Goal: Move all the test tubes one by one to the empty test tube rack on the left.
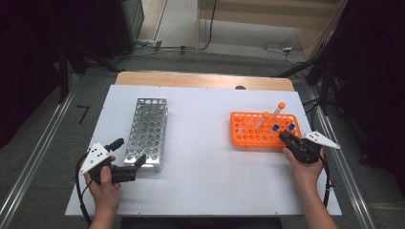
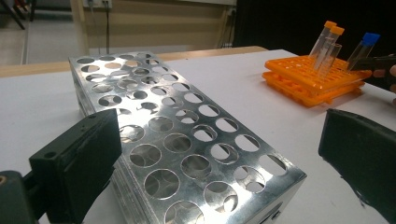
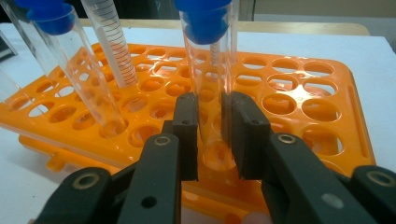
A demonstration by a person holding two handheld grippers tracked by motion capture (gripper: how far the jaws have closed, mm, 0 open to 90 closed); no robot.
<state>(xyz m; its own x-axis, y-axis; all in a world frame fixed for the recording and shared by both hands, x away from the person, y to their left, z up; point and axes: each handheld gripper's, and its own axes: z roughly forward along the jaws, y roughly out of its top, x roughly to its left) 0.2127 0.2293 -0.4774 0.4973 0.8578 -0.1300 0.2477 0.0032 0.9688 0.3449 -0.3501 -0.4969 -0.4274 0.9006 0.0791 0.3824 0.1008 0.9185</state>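
Observation:
An orange tube rack (image 1: 248, 136) sits at the right of the white table and holds several clear tubes, two with orange caps (image 1: 281, 106) and two with blue caps. My right gripper (image 1: 285, 137) is at the rack's near right corner. In the right gripper view its jaws (image 3: 214, 135) are shut on the lower part of a blue-capped tube (image 3: 208, 60) that stands in a hole of the orange rack (image 3: 299, 107). My left gripper (image 1: 130, 151) stands open at the near end of a metal tube rack (image 1: 147, 131), with its jaws apart on either side of the rack's corner (image 2: 261, 186).
A second blue-capped tube (image 3: 70, 60) and a graduated tube (image 3: 112, 42) lean in the orange rack left of the held one. The metal rack (image 2: 177, 140) has no tubes in its holes. The white table (image 1: 205, 157) ends at a wooden strip at the back.

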